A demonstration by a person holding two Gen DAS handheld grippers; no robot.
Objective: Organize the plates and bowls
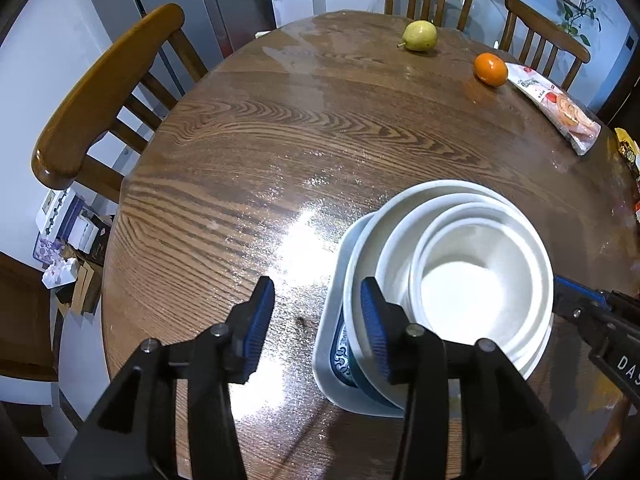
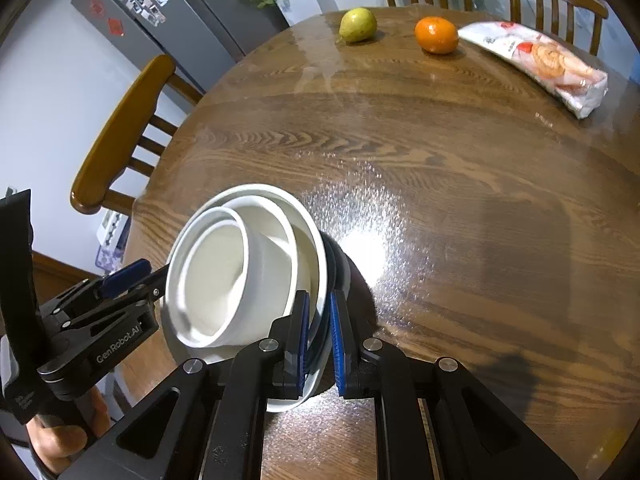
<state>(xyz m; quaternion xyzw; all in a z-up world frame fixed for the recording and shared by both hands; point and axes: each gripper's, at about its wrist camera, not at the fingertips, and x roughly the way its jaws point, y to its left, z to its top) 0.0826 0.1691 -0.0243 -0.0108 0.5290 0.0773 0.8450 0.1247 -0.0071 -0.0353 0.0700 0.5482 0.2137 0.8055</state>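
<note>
A stack of nested white bowls (image 1: 472, 280) rests on a wide white plate, a blue-patterned plate (image 1: 340, 348) and a white tray-like plate (image 1: 326, 360) near the table's front edge. My left gripper (image 1: 318, 300) is open at the stack's left side. Its right finger overlaps the rim and its left finger is over bare table. My right gripper (image 2: 320, 328) is shut on the near rim of the plates under the bowls (image 2: 224, 272). In the left wrist view the right gripper (image 1: 560, 296) shows at the stack's right rim. The left gripper (image 2: 152, 282) shows in the right wrist view beside the bowls.
On the round wooden table (image 1: 260, 160) a pear (image 1: 419, 36) and an orange (image 1: 490, 69) lie at the far side, with a snack packet (image 1: 560, 112) to their right. Wooden chairs (image 1: 108, 92) ring the table. Boxes clutter the floor at left.
</note>
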